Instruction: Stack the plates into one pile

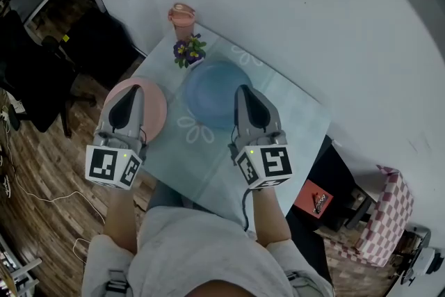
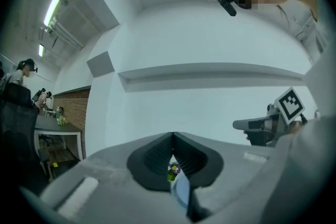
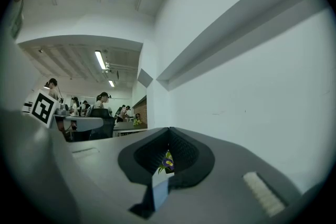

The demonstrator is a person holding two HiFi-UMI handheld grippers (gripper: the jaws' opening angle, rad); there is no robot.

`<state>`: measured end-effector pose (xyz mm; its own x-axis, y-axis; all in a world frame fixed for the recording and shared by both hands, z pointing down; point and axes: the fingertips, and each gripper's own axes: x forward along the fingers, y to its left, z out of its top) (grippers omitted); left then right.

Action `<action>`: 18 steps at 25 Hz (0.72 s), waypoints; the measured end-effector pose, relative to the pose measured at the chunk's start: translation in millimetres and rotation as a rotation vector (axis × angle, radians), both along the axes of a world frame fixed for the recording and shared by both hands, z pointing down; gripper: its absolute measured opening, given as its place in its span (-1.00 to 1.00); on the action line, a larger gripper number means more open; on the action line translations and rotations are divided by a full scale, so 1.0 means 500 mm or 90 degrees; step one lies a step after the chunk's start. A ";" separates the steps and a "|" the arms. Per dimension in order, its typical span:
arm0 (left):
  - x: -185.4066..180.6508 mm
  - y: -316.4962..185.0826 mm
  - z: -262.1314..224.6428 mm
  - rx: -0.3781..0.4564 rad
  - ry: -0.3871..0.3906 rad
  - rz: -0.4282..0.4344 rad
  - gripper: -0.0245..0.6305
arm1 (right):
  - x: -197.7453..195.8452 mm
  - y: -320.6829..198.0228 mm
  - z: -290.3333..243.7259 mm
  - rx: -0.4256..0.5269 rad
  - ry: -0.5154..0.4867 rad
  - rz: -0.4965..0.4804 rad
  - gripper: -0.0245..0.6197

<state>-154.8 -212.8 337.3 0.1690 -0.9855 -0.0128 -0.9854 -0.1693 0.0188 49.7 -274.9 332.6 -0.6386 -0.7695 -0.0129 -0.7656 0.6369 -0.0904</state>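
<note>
Desk point(image 1: 208, 174) edge sits nearest at lower centre, with wooden floor point(image 1: 42, 170) open on the left and white wall point(image 1: 334, 31) close on the right. Above it, left tool point(image 1: 131, 91) and right tool point(image 1: 245, 90) are both clenched, holding nothing. Pink plate point(image 1: 157, 110) lies at the desk's left edge and blue plate point(image 1: 208, 99) mid-desk, near but apart. Beyond stand a flower pot point(image 1: 189, 52) holding purple blooms and a pink cup point(image 1: 181, 19).

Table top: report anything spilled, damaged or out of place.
Nothing stands out. The pink plate and blue plate lie flat and apart, the cup and flower pot stand upright, and no spill shows.
</note>
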 end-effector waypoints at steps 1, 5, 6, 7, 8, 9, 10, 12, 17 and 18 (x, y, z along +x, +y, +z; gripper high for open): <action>-0.013 0.004 0.000 0.000 0.002 -0.005 -0.91 | -0.009 0.004 -0.001 0.001 0.002 0.000 -0.92; -0.080 0.007 -0.010 0.011 0.004 -0.019 -0.91 | -0.048 0.018 -0.015 0.010 0.008 0.016 -0.92; -0.095 0.004 -0.015 0.015 0.000 -0.015 -0.91 | -0.057 0.019 -0.019 0.013 0.010 0.025 -0.92; -0.109 0.003 -0.019 0.017 -0.002 -0.006 -0.91 | -0.066 0.021 -0.023 0.013 0.010 0.037 -0.92; -0.124 0.004 -0.022 0.018 -0.002 0.007 -0.91 | -0.076 0.023 -0.025 0.013 0.008 0.050 -0.92; -0.139 0.006 -0.026 0.018 -0.001 0.022 -0.91 | -0.088 0.026 -0.027 0.011 0.004 0.063 -0.92; -0.157 0.009 -0.030 0.016 0.000 0.035 -0.91 | -0.102 0.030 -0.028 0.009 0.000 0.075 -0.92; -0.196 0.013 -0.037 0.014 -0.002 0.054 -0.91 | -0.130 0.042 -0.028 0.003 -0.005 0.097 -0.92; -0.279 0.006 -0.046 0.026 -0.023 0.083 -0.91 | -0.187 0.059 -0.018 -0.019 -0.007 0.146 -0.92; -0.291 0.003 -0.043 0.025 -0.025 0.091 -0.91 | -0.198 0.061 -0.014 -0.023 -0.007 0.154 -0.92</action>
